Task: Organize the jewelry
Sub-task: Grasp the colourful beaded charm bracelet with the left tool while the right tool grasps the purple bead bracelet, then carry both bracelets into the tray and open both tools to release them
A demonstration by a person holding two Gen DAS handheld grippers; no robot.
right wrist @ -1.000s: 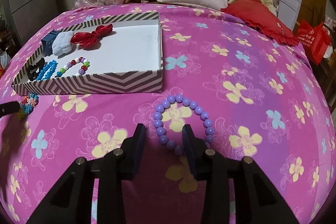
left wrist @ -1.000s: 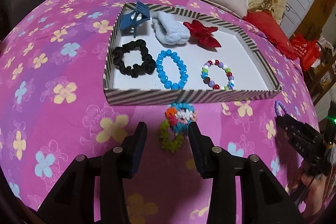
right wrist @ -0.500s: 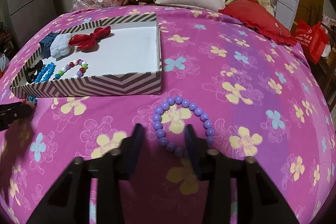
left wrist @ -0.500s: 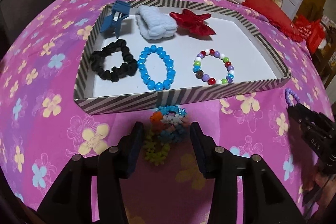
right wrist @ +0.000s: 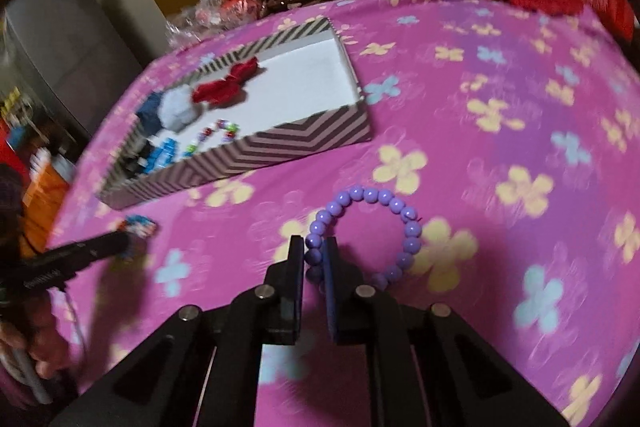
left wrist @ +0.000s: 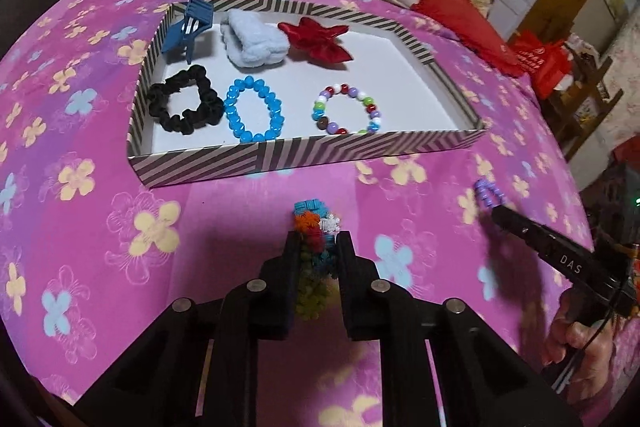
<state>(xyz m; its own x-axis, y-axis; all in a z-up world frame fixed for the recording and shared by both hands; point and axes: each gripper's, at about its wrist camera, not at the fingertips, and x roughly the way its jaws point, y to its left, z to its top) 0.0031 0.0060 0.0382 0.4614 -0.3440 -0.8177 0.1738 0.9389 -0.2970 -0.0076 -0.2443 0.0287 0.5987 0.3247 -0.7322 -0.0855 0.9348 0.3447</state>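
In the left wrist view the tray (left wrist: 304, 151) lies on the bed (left wrist: 100, 187) at upper centre, holding a scrunchie (left wrist: 184, 105) left of two bead bracelets (left wrist: 253, 109), a hair claw (left wrist: 192, 23), headband (left wrist: 254, 41) and bow (left wrist: 318, 39) behind them.

The bedspread (left wrist: 100, 163) is magenta with yellow, blue and pink flowers. The box (left wrist: 304, 151) has grey-and-white chevron stripes outside and white inside. In it lie a black scrunchie (left wrist: 182, 107), bright blue bead bracelet (left wrist: 253, 109), multicoloured bead bracelet (left wrist: 347, 109), red bow (left wrist: 316, 39), pale blue fluffy band (left wrist: 256, 41) and navy hair clip (left wrist: 190, 27). Outside lie a lilac bead bracelet (right wrist: 372, 227) and a fuzzy teal, orange, white, red and olive bracelet (left wrist: 316, 251).
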